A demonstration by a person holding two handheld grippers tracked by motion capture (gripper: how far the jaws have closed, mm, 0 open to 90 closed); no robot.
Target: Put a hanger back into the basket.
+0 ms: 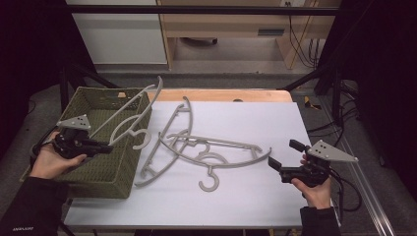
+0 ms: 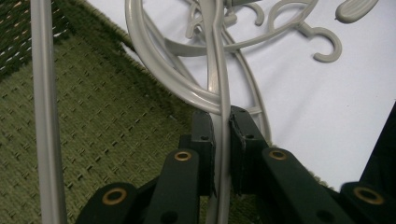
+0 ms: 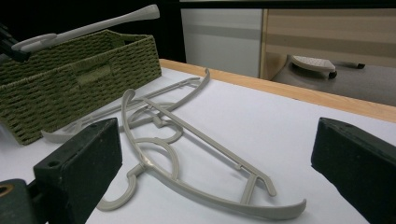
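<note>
My left claw (image 2: 222, 126) clenched on grey hanger (image 1: 129, 114) over green basket (image 1: 105, 169), not yet dropped in. Right claw (image 1: 281, 155) released, idle near right. Two hangers (image 1: 209, 152) left on bench (image 1: 255, 196).

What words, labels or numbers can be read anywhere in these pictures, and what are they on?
No text can be read with certainty.
Sleeve at the lower left of the high view: a small pale print near the cuff, too small and blurred to read.
Hangers, green basket, white table, left hand-held gripper and right hand-held gripper: no lettering shows on them.
</note>
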